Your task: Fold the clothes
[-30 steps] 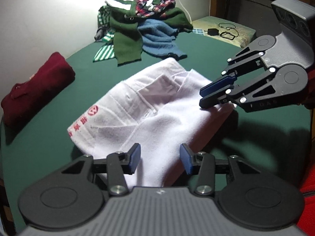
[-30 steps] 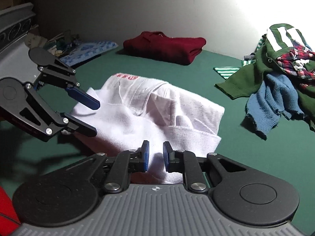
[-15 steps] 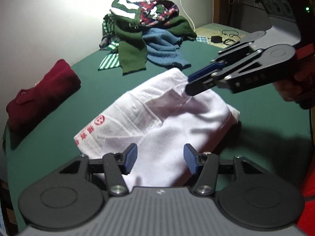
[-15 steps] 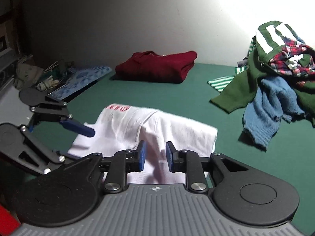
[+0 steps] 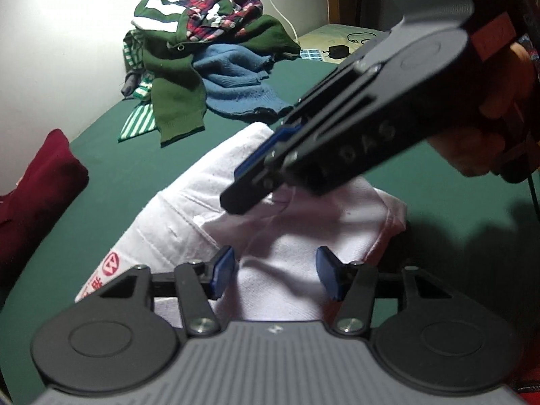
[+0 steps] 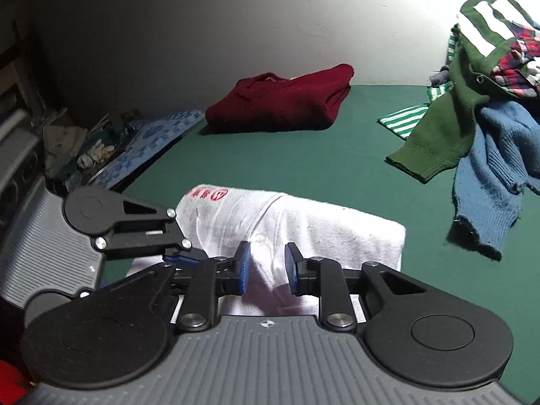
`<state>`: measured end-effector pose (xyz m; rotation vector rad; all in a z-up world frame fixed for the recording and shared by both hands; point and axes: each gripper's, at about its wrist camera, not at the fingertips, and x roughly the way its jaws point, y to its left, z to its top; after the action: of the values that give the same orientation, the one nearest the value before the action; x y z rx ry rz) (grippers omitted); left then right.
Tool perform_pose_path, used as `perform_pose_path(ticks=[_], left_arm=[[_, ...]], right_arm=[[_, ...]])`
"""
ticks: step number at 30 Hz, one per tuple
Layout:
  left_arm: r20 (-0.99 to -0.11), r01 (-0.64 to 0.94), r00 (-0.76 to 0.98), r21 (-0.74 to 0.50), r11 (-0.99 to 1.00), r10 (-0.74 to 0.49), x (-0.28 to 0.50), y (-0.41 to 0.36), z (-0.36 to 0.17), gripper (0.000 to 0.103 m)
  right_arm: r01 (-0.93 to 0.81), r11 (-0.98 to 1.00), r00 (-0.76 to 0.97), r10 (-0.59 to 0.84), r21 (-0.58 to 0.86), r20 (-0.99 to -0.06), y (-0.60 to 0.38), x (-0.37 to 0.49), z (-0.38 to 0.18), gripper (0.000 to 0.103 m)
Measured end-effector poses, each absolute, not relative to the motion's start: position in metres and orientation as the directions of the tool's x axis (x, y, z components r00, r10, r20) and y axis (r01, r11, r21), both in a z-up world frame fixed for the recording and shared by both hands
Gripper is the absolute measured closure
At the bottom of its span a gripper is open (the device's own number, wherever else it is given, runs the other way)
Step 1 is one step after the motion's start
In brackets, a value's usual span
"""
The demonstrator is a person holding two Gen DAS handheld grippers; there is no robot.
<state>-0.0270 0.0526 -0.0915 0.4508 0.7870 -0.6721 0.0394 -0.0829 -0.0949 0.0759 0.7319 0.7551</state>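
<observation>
A white shirt with a red printed logo lies folded on the green table. My left gripper hovers over its near end, open, with only cloth below the gap. My right gripper reaches in from the upper right, a hand behind it, tips just above the shirt's middle. In the right wrist view the right gripper stands a little open over a raised fold of the shirt; the pads do not press it. The left gripper's fingers cross in from the left.
A folded dark red sweater lies at the table's far side. A heap of unfolded clothes, green, blue, plaid and striped, sits at the back. Clutter and a blue patterned board lie past the table's left edge. A charger rests beyond the heap.
The right gripper swung in over the shirt, much closer to the left camera, and its jaws widened a little. The left jaws opened slightly and moved nearer the shirt. The shirt's shape settled flatter.
</observation>
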Motion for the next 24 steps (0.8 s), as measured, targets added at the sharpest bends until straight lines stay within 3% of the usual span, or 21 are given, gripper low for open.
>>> perform_pose_path(ticks=[4,8,14,21,22,23,24], left_arm=[[-0.778,0.724,0.471,0.071,0.686,-0.416,-0.019,0.060,-0.089,0.046],[-0.788,0.741,0.435,0.038,0.670,-0.436,-0.012,0.066,-0.086,0.049],[-0.788,0.750,0.434,0.049,0.660,-0.436,-0.022,0.073,-0.077,0.044],[-0.781,0.731,0.463,0.070,0.679,-0.419,-0.031,0.077,-0.076,0.044],[-0.780,0.728,0.468,0.073,0.682,-0.415,-0.031,0.077,-0.076,0.044],[-0.780,0.725,0.472,0.078,0.684,-0.411,-0.030,0.077,-0.077,0.044],[-0.780,0.724,0.476,0.086,0.684,-0.406,-0.030,0.077,-0.077,0.044]], right_arm=[[-0.610,0.733,0.503,0.651,0.300,-0.569,-0.094,0.033,-0.085,0.080],[-0.699,0.665,0.420,0.679,0.263,-0.602,-0.087,0.020,-0.084,0.088],[-0.811,0.581,0.388,0.623,0.070,-0.679,-0.060,0.013,-0.100,0.088],[-0.853,0.522,0.355,0.580,-0.001,-0.733,-0.045,0.035,-0.116,0.080],[-0.861,0.509,0.344,0.584,0.003,-0.735,-0.045,0.036,-0.115,0.083],[-0.868,0.497,0.332,0.588,0.006,-0.738,-0.045,0.036,-0.114,0.097],[-0.875,0.485,0.321,0.591,0.007,-0.740,-0.046,0.037,-0.113,0.100]])
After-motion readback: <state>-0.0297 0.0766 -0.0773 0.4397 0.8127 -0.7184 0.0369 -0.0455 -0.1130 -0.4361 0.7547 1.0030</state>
